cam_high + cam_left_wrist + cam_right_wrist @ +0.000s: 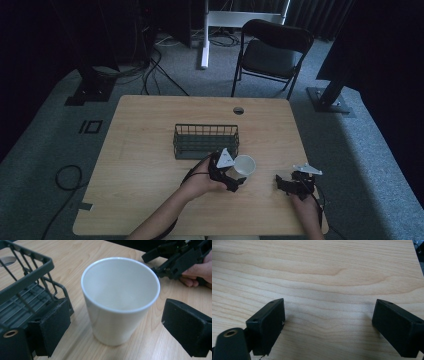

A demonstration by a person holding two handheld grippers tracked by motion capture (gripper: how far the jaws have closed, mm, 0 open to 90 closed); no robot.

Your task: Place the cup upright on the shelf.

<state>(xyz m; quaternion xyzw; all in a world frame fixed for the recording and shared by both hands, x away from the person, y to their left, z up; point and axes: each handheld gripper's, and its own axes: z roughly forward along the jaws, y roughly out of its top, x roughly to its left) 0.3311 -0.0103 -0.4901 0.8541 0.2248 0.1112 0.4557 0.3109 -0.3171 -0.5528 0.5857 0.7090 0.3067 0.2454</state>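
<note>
The cup (120,300) stands upright on the desk (145,150), just beside the basket (206,141). The left claw (117,325) straddles it, jaws wide, not touching. The right claw (332,327) gapes wide over bare desk, well apart.

On the table (140,150) stood one white cup (244,165) and one wire basket (205,140) — two grippers, left (235,184) and right (281,183) — behind its far edge, one folding chair (270,50).
</note>
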